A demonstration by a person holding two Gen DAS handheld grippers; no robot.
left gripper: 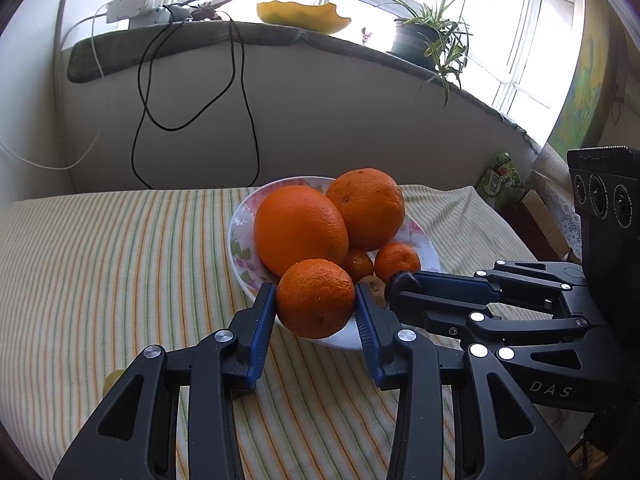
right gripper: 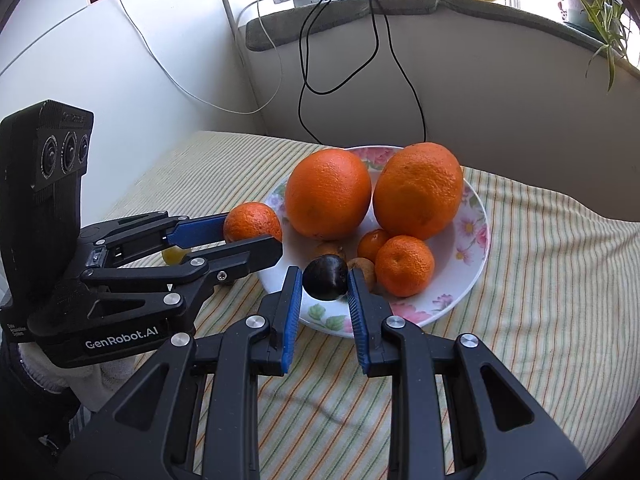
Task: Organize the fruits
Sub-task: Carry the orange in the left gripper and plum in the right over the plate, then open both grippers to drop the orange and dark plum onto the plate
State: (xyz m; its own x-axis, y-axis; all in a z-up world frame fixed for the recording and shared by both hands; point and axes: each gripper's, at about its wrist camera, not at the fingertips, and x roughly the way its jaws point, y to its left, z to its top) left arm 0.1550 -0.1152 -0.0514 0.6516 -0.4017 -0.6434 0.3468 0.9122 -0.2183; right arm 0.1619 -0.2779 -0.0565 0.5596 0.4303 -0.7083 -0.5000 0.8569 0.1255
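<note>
now the left gripper (left gripper: 316, 300) has its jaws closed on an orange (left gripper: 316, 298) at the plate (left gripper: 240, 220)'s near rim, apparently just above it. right of it, the right gripper (right gripper: 325, 280) pinches a dark plum (right gripper: 325, 277) over the front rim. both could lower straight down; open striped bench (right gripper: 540, 280) lies on either side.

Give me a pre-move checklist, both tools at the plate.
1. Left tool shut on the medium orange: ok.
2. Right tool shut on the dark plum: ok.
3. Tools apart from each other: ok, close though.
4. Two large oranges untouched by fingers: ok.
5. Plate fully on the striped cloth: ok.
6. Whether either held fruit is lifted clear of the plate: cannot tell.
</note>
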